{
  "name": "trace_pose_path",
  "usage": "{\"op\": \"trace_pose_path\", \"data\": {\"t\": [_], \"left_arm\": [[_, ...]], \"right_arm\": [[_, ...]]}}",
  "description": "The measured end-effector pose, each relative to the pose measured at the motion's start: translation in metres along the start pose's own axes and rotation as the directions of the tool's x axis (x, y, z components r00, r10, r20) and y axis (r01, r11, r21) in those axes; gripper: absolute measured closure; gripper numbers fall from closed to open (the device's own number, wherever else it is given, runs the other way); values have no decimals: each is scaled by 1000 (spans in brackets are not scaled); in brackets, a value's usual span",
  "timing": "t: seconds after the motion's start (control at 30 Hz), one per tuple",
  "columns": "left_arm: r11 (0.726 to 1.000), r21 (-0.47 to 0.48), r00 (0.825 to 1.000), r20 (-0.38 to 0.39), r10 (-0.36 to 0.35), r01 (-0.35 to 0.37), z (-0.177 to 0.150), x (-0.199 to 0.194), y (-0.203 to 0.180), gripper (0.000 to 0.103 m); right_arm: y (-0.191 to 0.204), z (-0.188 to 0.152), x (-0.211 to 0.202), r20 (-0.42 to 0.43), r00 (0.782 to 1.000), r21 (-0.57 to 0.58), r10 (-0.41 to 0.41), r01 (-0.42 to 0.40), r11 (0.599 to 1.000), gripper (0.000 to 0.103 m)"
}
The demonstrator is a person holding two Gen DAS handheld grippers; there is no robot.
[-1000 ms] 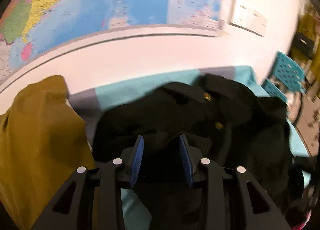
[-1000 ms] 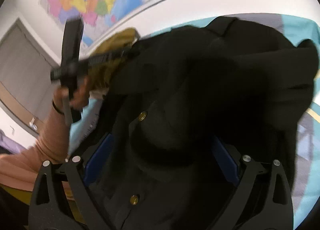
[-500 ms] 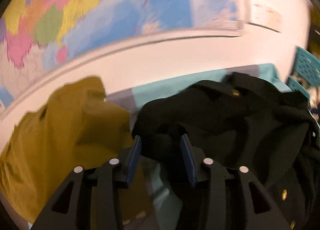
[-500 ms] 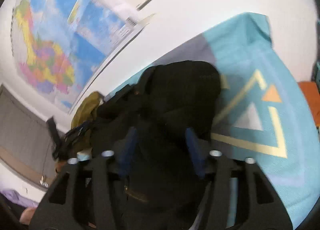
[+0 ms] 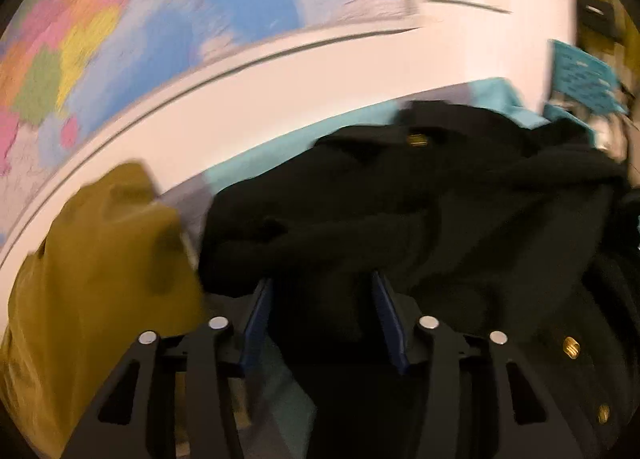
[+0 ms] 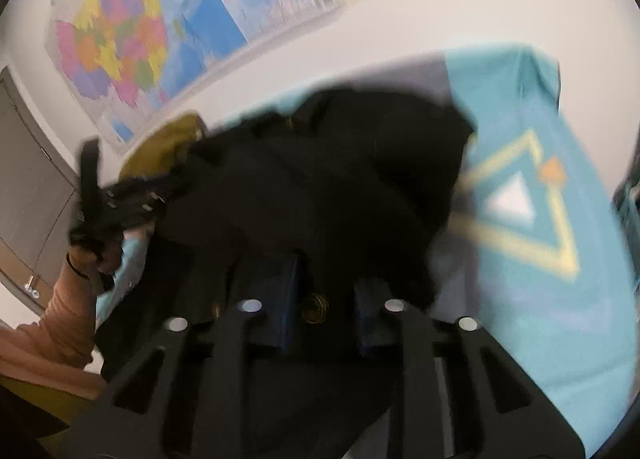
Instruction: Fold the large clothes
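Folding had barely begun: the black coat [image 6: 320, 195] lay bunched, unfolded, on the teal-covered counter [image 6: 560, 299], beside a mustard garment [image 5: 100, 259]. Left claw [image 5: 322, 315] sat partly open with coat fabric between its pads. Right claw [image 6: 326, 299] was narrower, seemingly clamping cloth near a button; blur hides contact.

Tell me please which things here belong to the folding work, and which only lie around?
For the job: black coat; left hand-held gripper; right hand-held gripper; teal cloth underneath.

Lying about: mustard garment; wall map; teal chair.
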State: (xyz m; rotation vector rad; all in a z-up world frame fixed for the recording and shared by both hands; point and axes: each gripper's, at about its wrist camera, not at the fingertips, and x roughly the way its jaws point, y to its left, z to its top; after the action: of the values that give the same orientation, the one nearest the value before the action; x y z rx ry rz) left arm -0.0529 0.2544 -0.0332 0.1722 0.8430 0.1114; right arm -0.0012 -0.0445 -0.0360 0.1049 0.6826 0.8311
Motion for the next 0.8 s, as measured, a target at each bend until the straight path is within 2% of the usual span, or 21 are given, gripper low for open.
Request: {"op": "trace_pose_path", "data": {"t": [0.1,0.13,0.17,0.2,0.27,0.33,0.37,0.4,0.43,0.5,0.6,0.67,0.7,0.73,0.77,0.8], "left_arm": [[996,-56,997,-17,70,-71,-2,7,16,62],[994,-59,996,-23,89,-90,-4,9,19,62],[992,-57,994,-28,109,-110,-7,9,20,63],[991,-44,991,-29,128,-129,-10,9,18,63],[986,-13,986,-30,165,-166,-15,7,13,61],[986,-30,986,-33,163,-164,-16,1,15,61],[986,-33,986,-30,163,-164,-16,-2,15,61],[986,-41,987,-25,159,-159,-16,-7,16,61],[988,-53,989,-15,144,-144,-15,-14,17,58],[993,-62,994,25,105,-103,-16,-30,17,55],[999,-34,995,93,21,-18,-15,-53,10,50],[999,-6,993,108,-46,47,-16,-58,3,48],[997,5,992,102,-72,71,-17,-56,-1,48],[997,12,993,91,-76,76,-16,-50,-5,48],[998,13,996,71,-57,56,-18,-41,-8,48],[999,2,998,48,-49,49,-19,-32,-7,48]], "right_arm": [[-4,35,-19,77,997,-7,19,-18,1000,83],[-9,45,-19,78,997,2,24,-25,1000,83],[-16,50,-13,47,998,21,35,-36,999,83],[-23,54,-4,9,999,48,40,-40,998,79],[-39,57,25,-74,995,77,-74,80,994,77],[-48,53,43,-131,987,92,-95,107,990,77],[-54,50,46,-129,983,111,-132,146,983,73],[-55,47,42,-109,986,120,-130,143,982,61],[-54,45,35,-81,992,130,-102,112,985,45],[-50,38,16,-6,999,141,-47,47,989,25],[-44,25,-1,16,999,104,-40,38,994,25],[-43,17,9,-32,998,91,-51,54,994,28],[-41,15,19,-60,996,69,-70,74,995,44],[-39,15,25,-73,995,57,-72,76,996,74],[-36,17,31,-80,995,45,-61,65,997,82],[-31,23,33,-58,996,30,-61,63,998,84]]}}
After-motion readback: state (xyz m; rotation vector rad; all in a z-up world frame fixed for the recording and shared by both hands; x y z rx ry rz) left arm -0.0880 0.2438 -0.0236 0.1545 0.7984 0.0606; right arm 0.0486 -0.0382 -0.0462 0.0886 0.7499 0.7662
